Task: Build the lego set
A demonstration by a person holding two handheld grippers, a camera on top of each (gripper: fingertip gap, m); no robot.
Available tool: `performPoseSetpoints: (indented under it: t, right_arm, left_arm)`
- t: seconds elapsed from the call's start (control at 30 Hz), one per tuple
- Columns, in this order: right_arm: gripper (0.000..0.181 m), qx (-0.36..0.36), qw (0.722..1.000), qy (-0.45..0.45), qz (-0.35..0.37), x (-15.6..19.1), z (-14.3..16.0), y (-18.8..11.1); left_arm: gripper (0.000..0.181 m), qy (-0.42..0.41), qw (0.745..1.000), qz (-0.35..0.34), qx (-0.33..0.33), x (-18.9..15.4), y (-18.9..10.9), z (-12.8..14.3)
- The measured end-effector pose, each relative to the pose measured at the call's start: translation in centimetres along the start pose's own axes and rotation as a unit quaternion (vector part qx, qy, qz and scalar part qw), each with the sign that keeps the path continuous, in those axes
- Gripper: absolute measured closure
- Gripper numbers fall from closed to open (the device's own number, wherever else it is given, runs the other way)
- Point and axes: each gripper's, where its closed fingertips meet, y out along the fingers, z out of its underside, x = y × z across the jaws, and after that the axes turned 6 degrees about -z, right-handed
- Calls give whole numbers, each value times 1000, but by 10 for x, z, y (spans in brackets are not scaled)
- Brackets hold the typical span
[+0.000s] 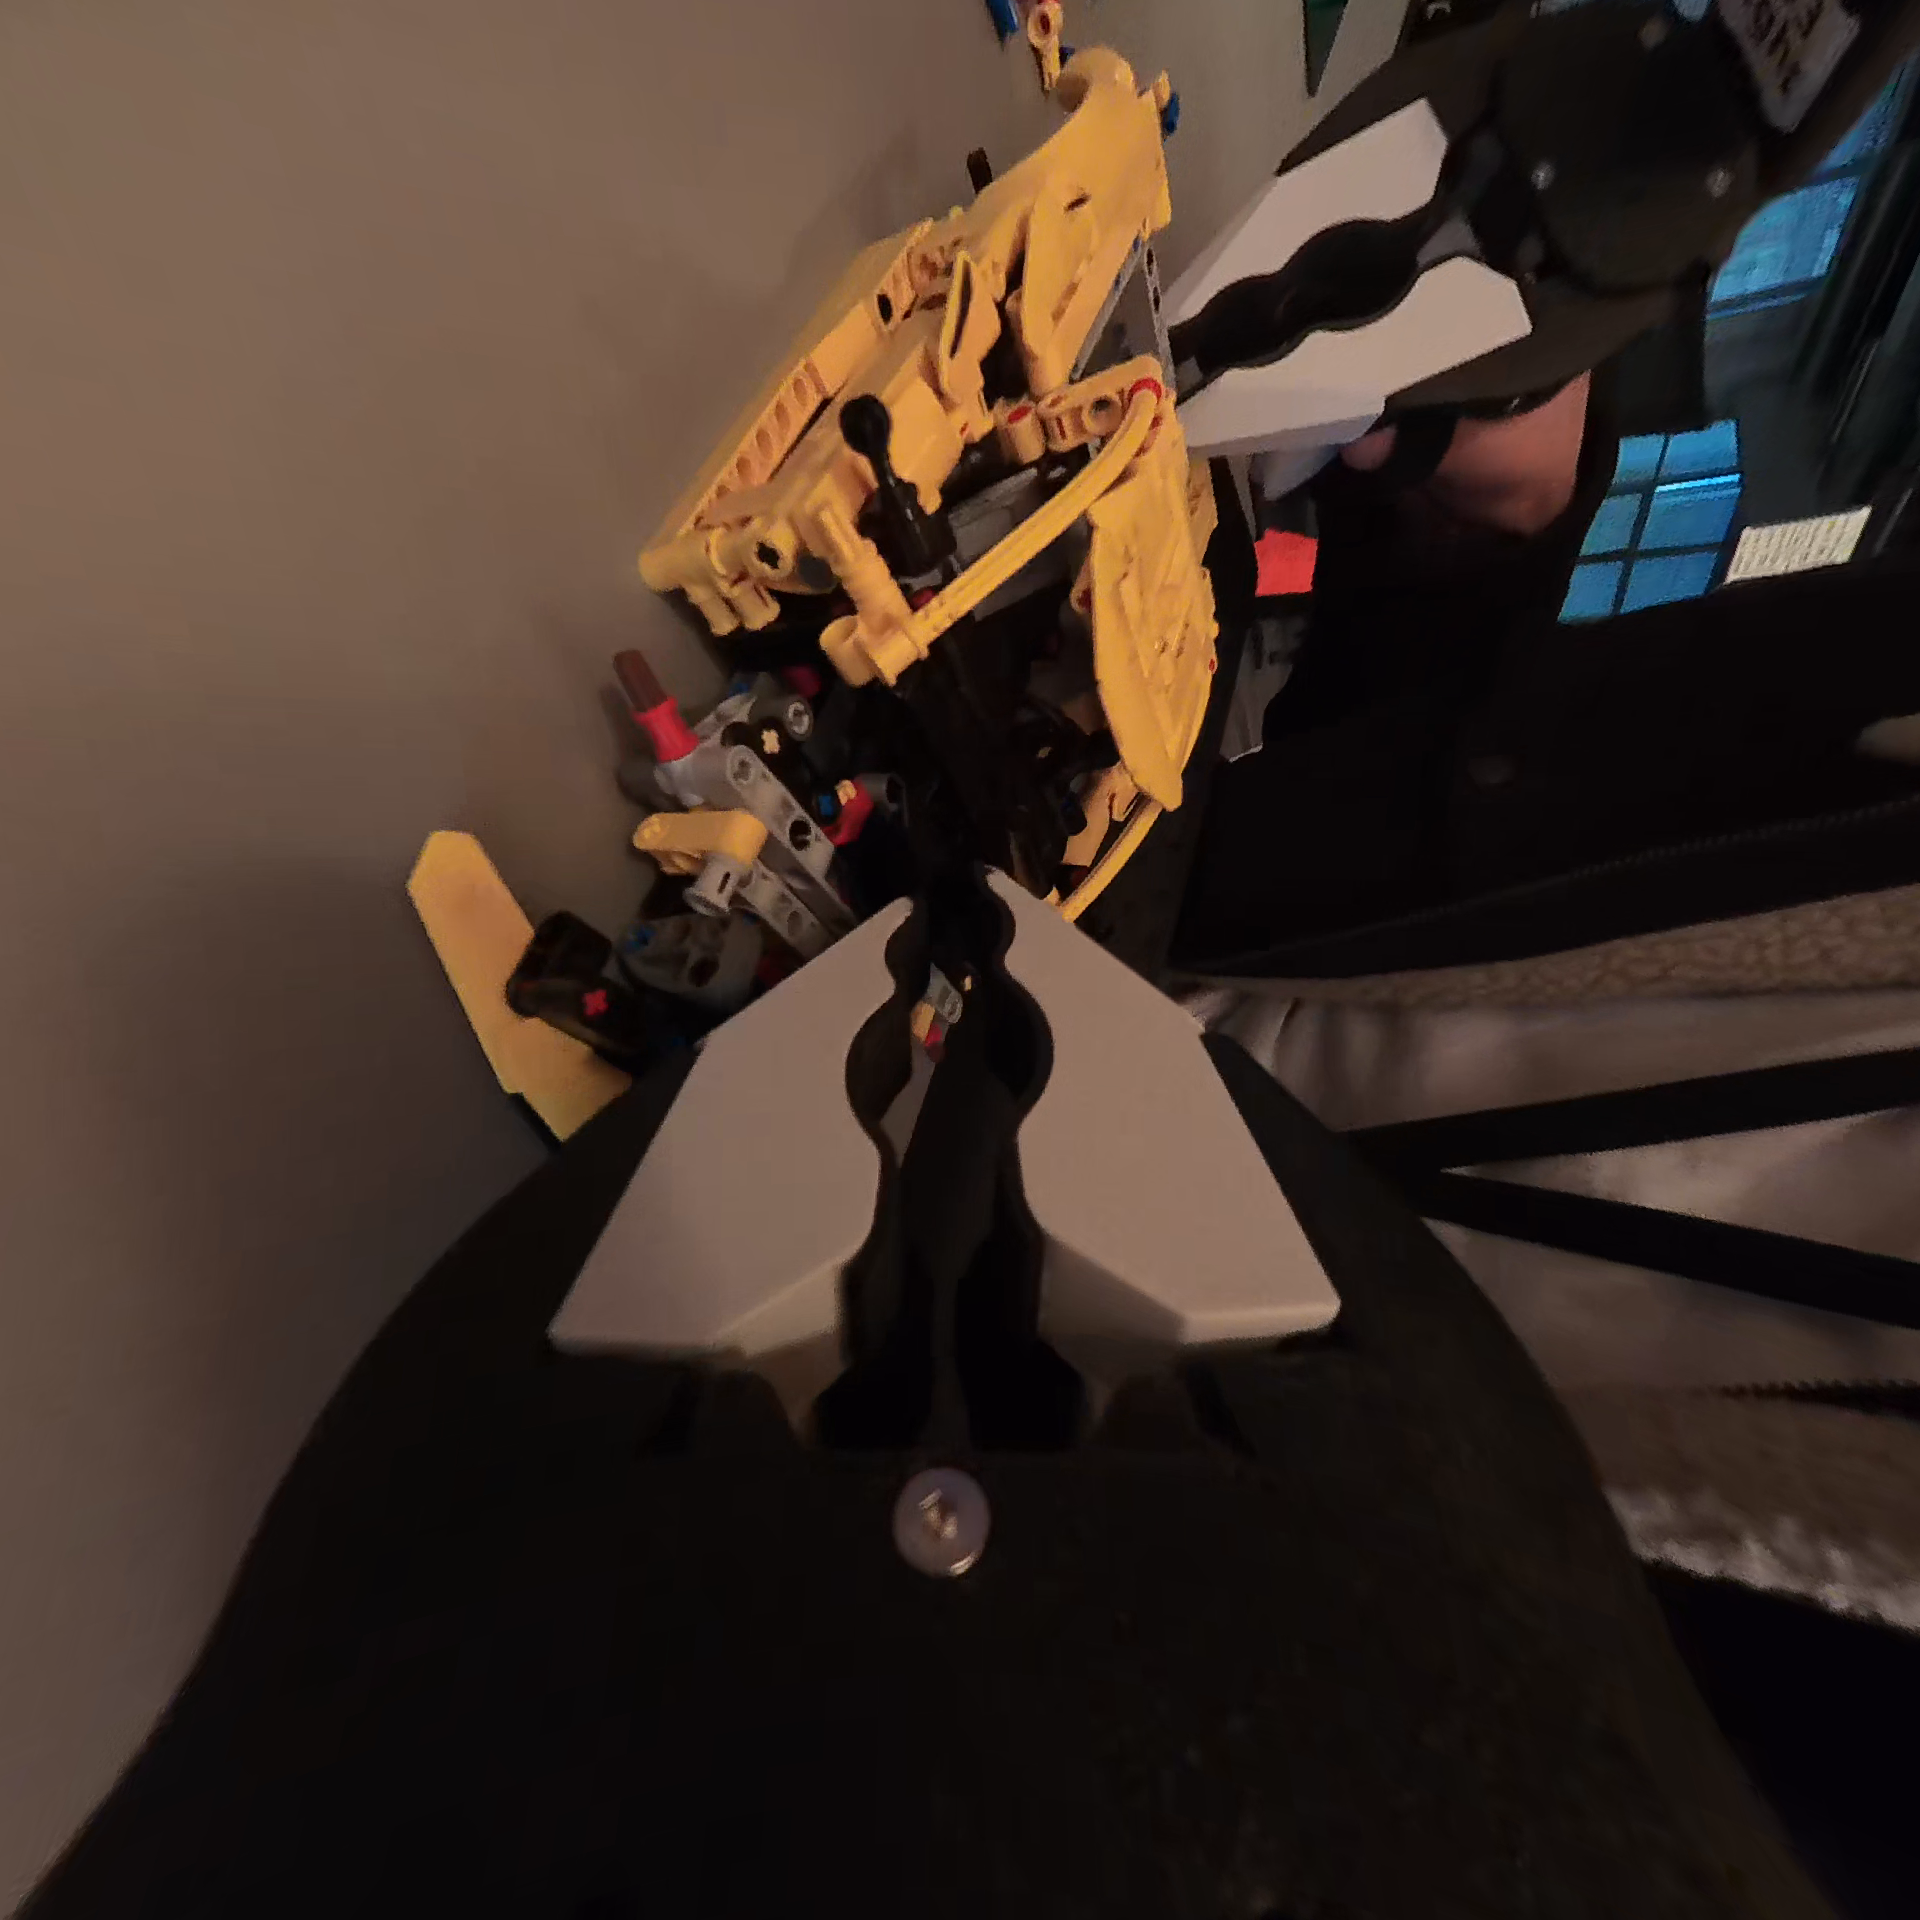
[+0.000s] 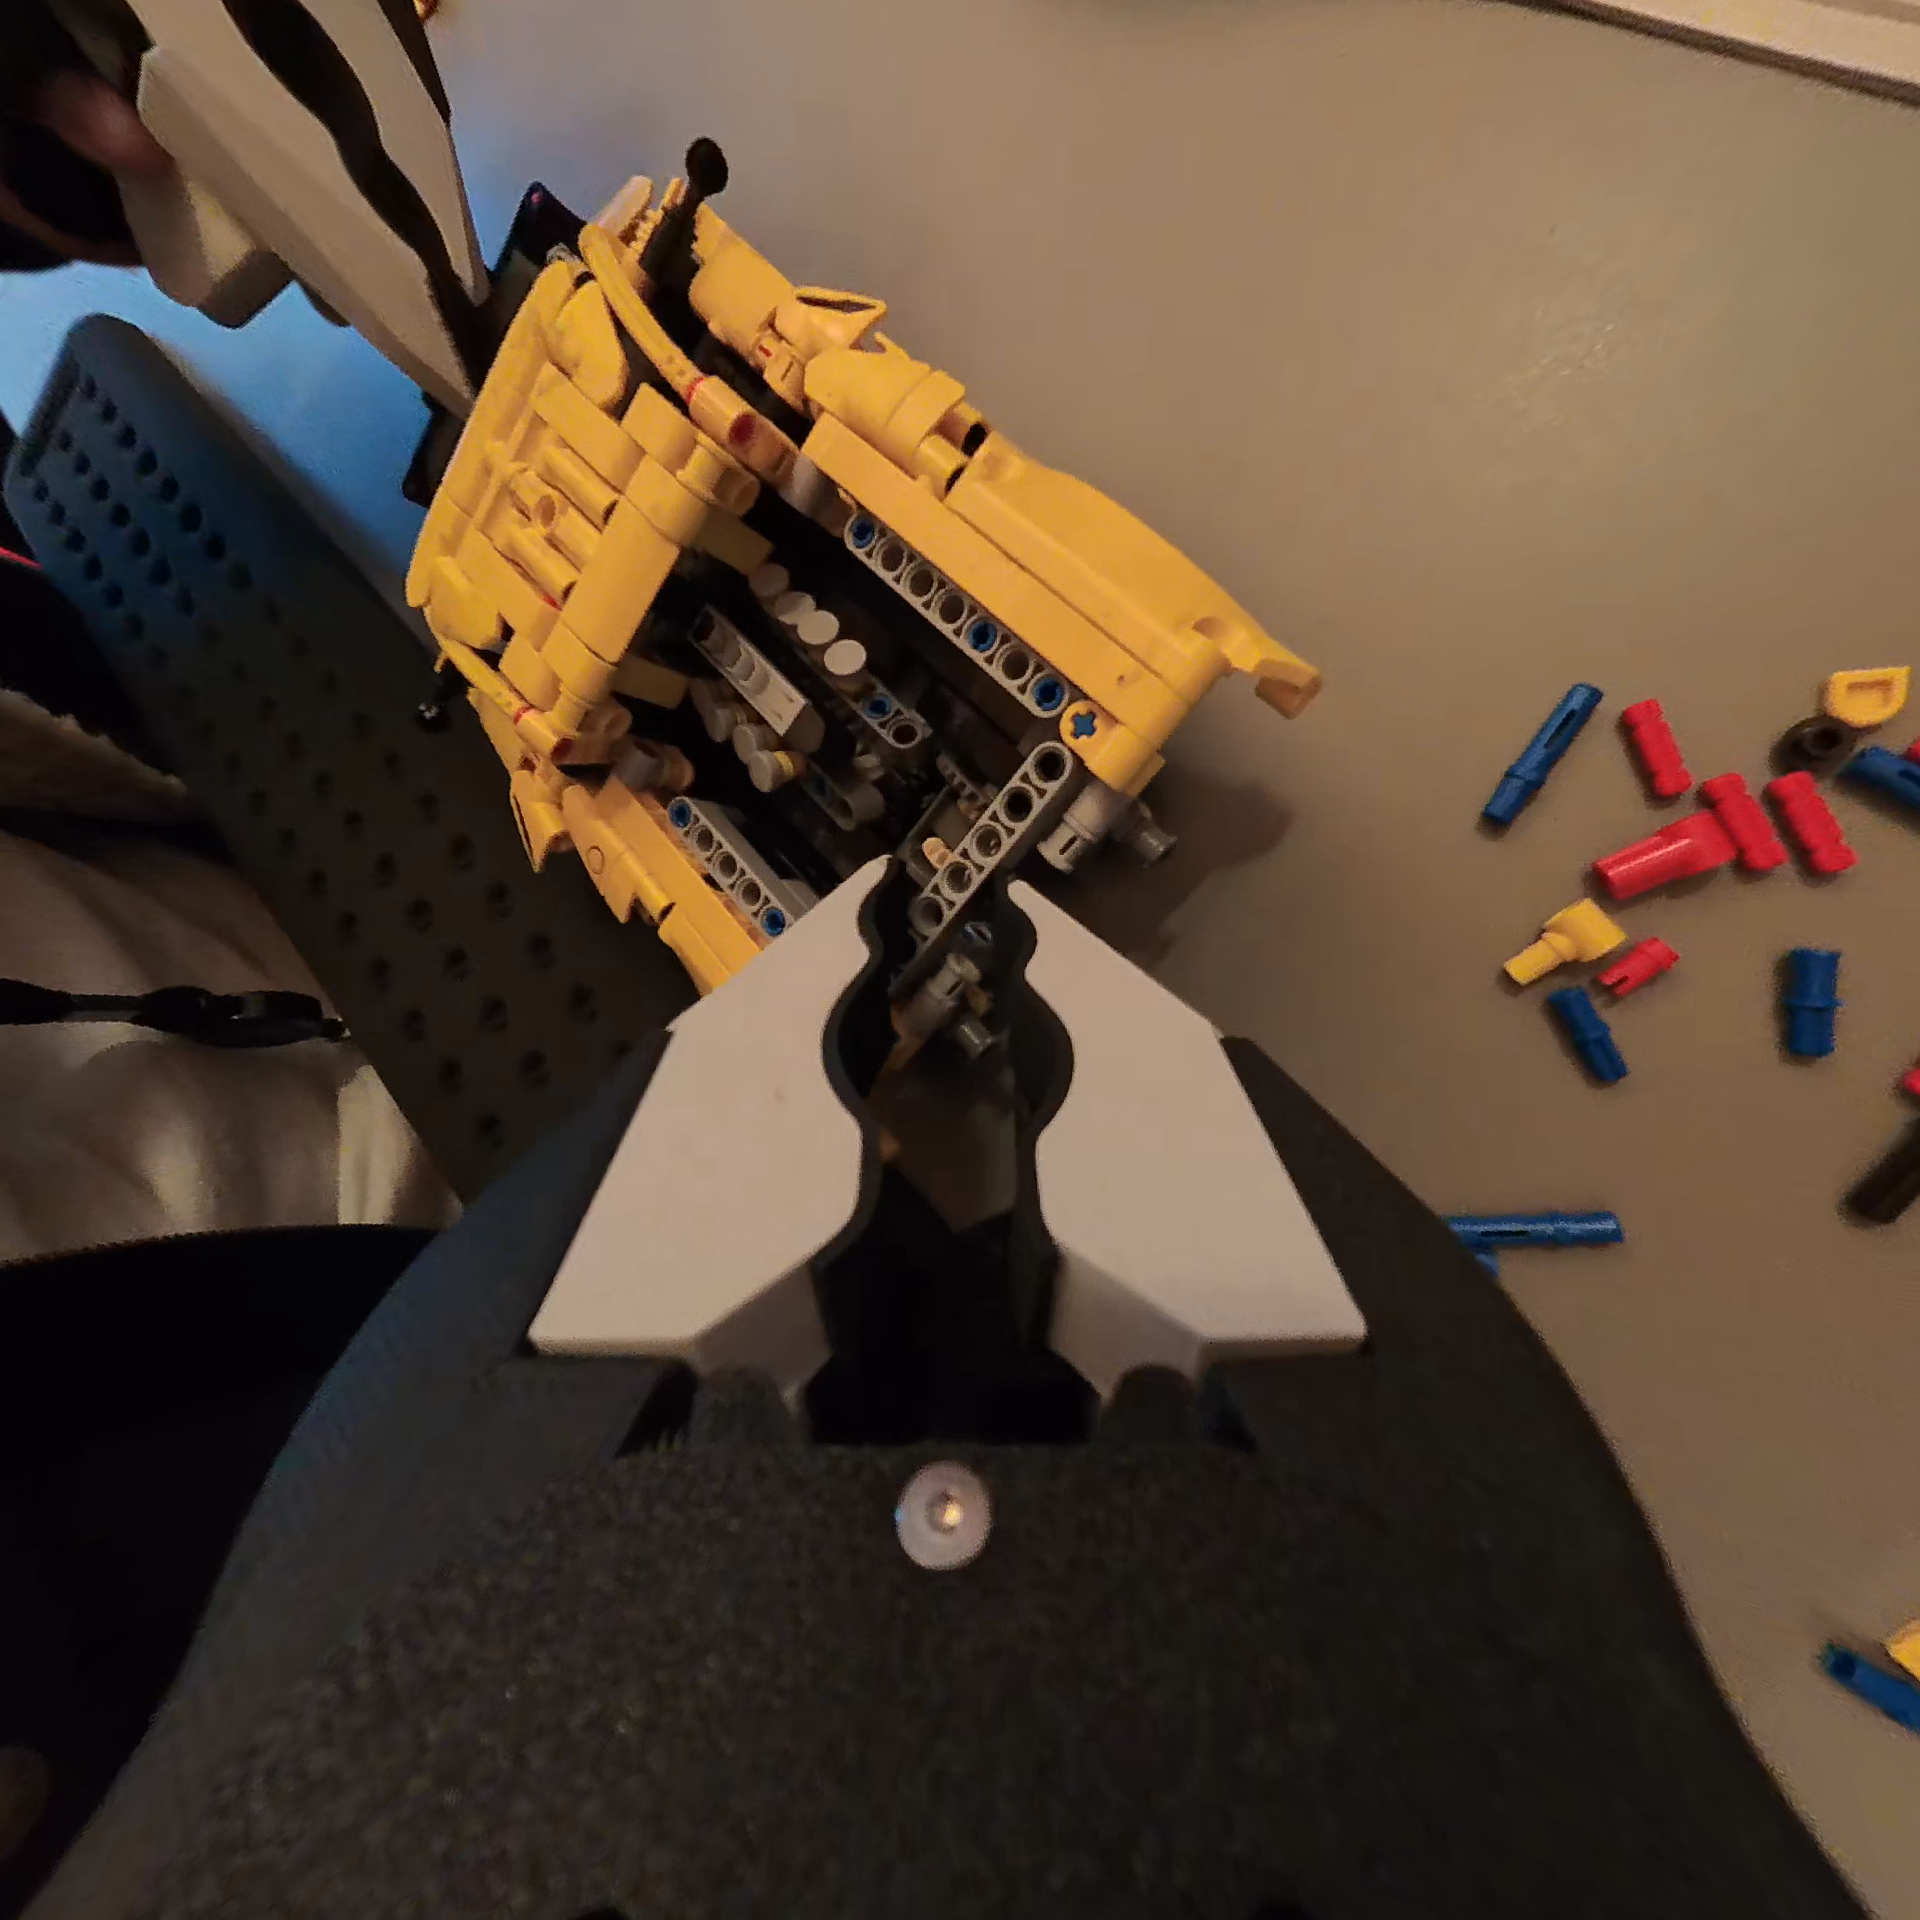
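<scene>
From the left wrist view, the left gripper (image 1: 951, 914) has its jaws clamped on the dark near end of the yellow lego model (image 1: 935, 416), lifted off the grey table (image 1: 260, 520). No writing is legible.

From the right wrist view, the right gripper (image 2: 945, 894) pinches the model's grey beam (image 2: 997, 831); loose pins (image 2: 1714, 821) lie scattered far right.

The lego model (image 2: 831, 582) sits tilted between the two grippers, one end over the table (image 2: 1455, 364) and the other toward the perforated panel (image 2: 312, 779) at the table's edge. The right gripper (image 2: 951, 914) closes on a holed beam (image 2: 987, 831) at the model's near end, while the left gripper (image 2: 416, 260) meets its far end. Loose pins (image 2: 1714, 831) lie scattered on the table to the right of the model, well apart from it. In the left wrist view, the left gripper (image 1: 951, 914) grips the model's (image 1: 987, 416) underside, with the right gripper (image 1: 1299, 301) beyond.
</scene>
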Motion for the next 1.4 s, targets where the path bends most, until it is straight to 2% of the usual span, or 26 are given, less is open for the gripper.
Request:
performPoseSetpoints:
  t: [0.17, 0.27, 0.37, 0.43, 0.6, 0.8, 1.03, 1.2, 1.3, 1.37, 1.4]
  right_arm:
    - [167, -9, 1000, 0, -11, -3, -2, 0]
    - [167, -11, 1000, 0, -15, -2, -3, 0]
    - [166, -9, 1000, -2, -15, -2, -3, 0]
    - [167, -8, 1000, -1, -16, -1, -3, 1]
    - [167, -22, 999, 12, -21, -1, -4, 1]
    - [168, -16, 1000, 0, 7, -8, -7, 0]
    - [169, 0, 1000, -5, 22, -9, -6, -1]
    - [169, -34, 998, -25, 53, -25, -30, 3]
    - [164, -31, 997, -58, 38, -29, -43, 8]
    - [148, -40, 997, -48, 56, -35, -45, -7]
    - [147, -74, 995, -40, 56, -30, -50, -19]
  left_arm:
    - [168, 43, 999, -20, -10, -2, -3, 4]
    - [160, 34, 999, -20, -37, -2, -7, -1]
    - [163, 16, 998, -19, -57, 4, -9, -10]
    - [173, 18, 998, -24, -54, 7, -6, -11]
    - [174, 32, 998, -21, -55, 8, -3, -11]
    - [175, 34, 999, 9, -38, 1, 5, -4]
    - [175, 3, 996, 17, -88, 1, 5, -9]
    - [173, 26, 989, -15, -147, -1, 1, -5]
    - [156, 52, 986, -6, -161, -5, -12, 3]
    - [143, 120, 973, -51, -191, 7, -30, 1]
    - [135, 165, 961, -87, -203, 19, -38, -1]
